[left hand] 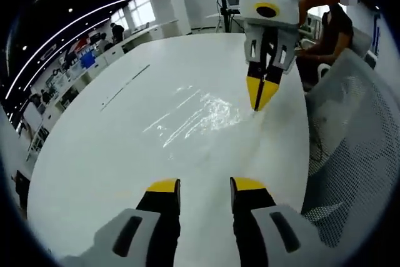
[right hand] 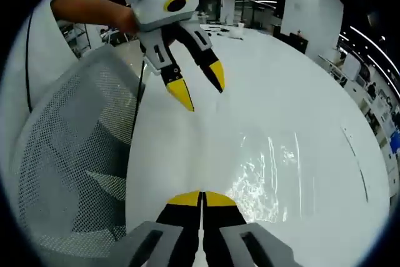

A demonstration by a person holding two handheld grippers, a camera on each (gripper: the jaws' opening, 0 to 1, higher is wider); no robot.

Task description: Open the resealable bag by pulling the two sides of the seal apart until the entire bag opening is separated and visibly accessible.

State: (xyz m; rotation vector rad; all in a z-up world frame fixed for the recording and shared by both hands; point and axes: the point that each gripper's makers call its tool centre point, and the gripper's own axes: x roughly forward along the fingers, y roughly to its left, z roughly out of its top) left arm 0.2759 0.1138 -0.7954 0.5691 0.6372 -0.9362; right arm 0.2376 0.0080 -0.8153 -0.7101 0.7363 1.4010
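In the left gripper view, the left gripper [left hand: 204,186] hovers with its yellow-tipped jaws spread apart above the white table [left hand: 94,154], while the right gripper [left hand: 262,95] pinches the near edge of the clear, glossy resealable plastic bag [left hand: 197,117] lying flat mid-table. In the right gripper view, the right gripper [right hand: 201,199] has its jaws pressed together at the bag's [right hand: 275,179] edge; the left gripper [right hand: 200,89] hangs open beyond, beside a grey mesh chair [right hand: 69,148].
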